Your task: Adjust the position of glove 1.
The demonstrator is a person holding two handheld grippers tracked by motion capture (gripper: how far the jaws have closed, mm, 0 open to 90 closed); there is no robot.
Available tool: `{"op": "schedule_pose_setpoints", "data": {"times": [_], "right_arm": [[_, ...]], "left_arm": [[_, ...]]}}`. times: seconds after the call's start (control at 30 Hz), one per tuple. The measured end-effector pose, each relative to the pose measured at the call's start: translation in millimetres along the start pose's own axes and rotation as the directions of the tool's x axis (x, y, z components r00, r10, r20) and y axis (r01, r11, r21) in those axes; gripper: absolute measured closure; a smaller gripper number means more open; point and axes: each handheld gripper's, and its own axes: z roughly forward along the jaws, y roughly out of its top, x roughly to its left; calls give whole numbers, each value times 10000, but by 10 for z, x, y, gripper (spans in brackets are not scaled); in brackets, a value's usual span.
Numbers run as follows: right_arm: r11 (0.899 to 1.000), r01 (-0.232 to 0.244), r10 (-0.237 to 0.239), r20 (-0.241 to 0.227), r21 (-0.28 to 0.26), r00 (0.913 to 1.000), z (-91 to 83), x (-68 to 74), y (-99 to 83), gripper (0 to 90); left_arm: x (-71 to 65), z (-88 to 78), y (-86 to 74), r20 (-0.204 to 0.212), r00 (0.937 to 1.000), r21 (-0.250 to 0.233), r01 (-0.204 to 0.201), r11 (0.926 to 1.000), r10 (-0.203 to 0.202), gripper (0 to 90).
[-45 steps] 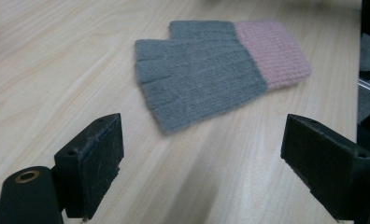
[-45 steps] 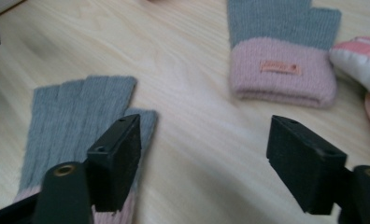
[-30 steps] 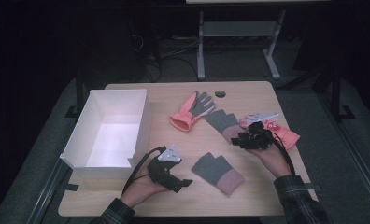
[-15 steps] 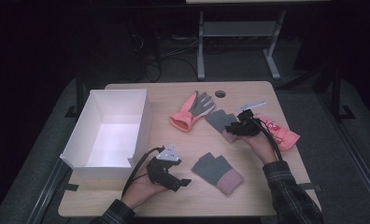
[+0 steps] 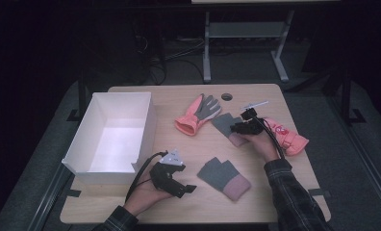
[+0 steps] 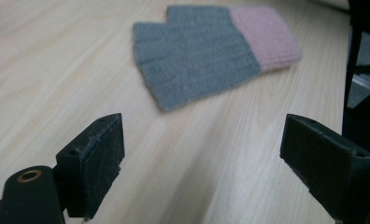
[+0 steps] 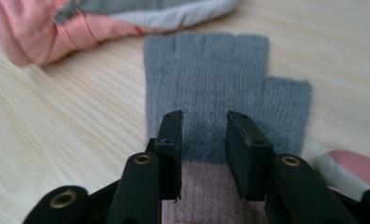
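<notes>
Comparing with a second ago: your right gripper [image 5: 240, 128] has moved left off the far-right pink glove [image 5: 289, 138] and now sits over the far knit glove [image 5: 228, 127], jaws having just been narrowing. They stand part open, astride the line where the grey knit meets its pink cuff [image 7: 206, 196]; whether the pads already press the fabric cannot be told.

Left gripper [image 5: 184, 189]: unmoved at the near edge, jaws wide, nothing between them, pointing right at the near knit glove [image 5: 223, 176], which lies flat just beyond the pads [image 6: 99, 161].

Items on table [image 5: 131, 207]:
- Far knit glove: centre-far, finger ends just beside the grey-palmed pink glove [image 5: 198, 114] on its left, cuff close to the far-right pink glove.
- Near knit glove: centre-near, apart from all others.
- White box [image 5: 78, 161]: left side, open top, its near wall close to your left wrist.

Room: bare wood lies between the two knit gloves and between the box and the grey-palmed glove. Right of the near knit glove your right sleeve crosses the near edge. Far edge: small round hole [image 5: 226, 96].
</notes>
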Motion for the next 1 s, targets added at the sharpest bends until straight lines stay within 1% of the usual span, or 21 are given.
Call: {"op": "schedule_pose_setpoints", "data": {"times": [0.1,0.13,0.17,0.2,0.27,0.3,0.37,0.43,0.5,0.53,0.6,0.67,0.7,0.73,0.83,0.93,1.0], "right_arm": [[9997,135,-139,208,214,9997,62,11,-13,681],[9995,180,-188,299,264,9994,76,21,-16,701],[9990,364,-374,443,247,9983,90,24,-21,717],[9992,286,-300,505,283,9983,94,40,-22,727],[9987,364,-387,651,367,9971,98,59,-22,748],[9984,428,-452,693,358,9966,104,62,-21,760],[9982,475,-503,802,356,9955,111,67,-20,809],[9979,532,-562,879,358,9945,112,74,-22,853],[9977,569,-598,862,355,9945,112,72,-22,865],[9969,723,-748,883,316,9933,114,71,-22,868],[9969,737,-760,891,284,9931,110,78,-26,870],[9975,686,-698,794,173,9944,99,58,-30,872],[9983,562,-572,701,162,9959,82,56,-30,873],[9986,512,-518,633,110,9966,62,48,-27,873],[9987,497,-492,537,-66,9973,-10,42,-17,874],[9984,508,-497,415,-240,9979,-93,49,-21,873],[9977,516,-505,257,-431,9984,-158,69,-47,873]], "left_arm": [[51,-25,-14,-49,9999,-187,149,9997,-150,136],[60,-26,-19,-28,9998,-165,186,9997,-187,137],[64,-24,-22,-33,9998,-150,175,9997,-175,138],[61,-19,-24,-73,9999,-109,140,9998,-141,138],[54,-6,-22,-74,10000,-17,19,10000,-19,141],[46,2,-21,-110,9999,6,19,10000,-19,141],[40,10,-20,-120,9999,87,-63,9999,64,142],[42,15,-26,-40,10000,18,-35,10000,35,161],[47,25,-30,-19,10000,34,48,10000,-48,163],[49,31,-31,-2,10000,49,41,10000,-41,162],[54,43,-36,0,10000,59,11,10000,-11,163],[54,61,-41,50,9999,-22,164,9999,-163,163],[67,58,-41,63,9999,76,125,9999,-125,163],[69,61,-42,75,9998,53,180,9998,-180,162],[86,68,-45,88,9999,84,142,9999,-143,161],[85,80,-51,-28,9999,86,163,9998,-163,161],[81,84,-51,-63,10000,74,60,10000,-60,161]]}}
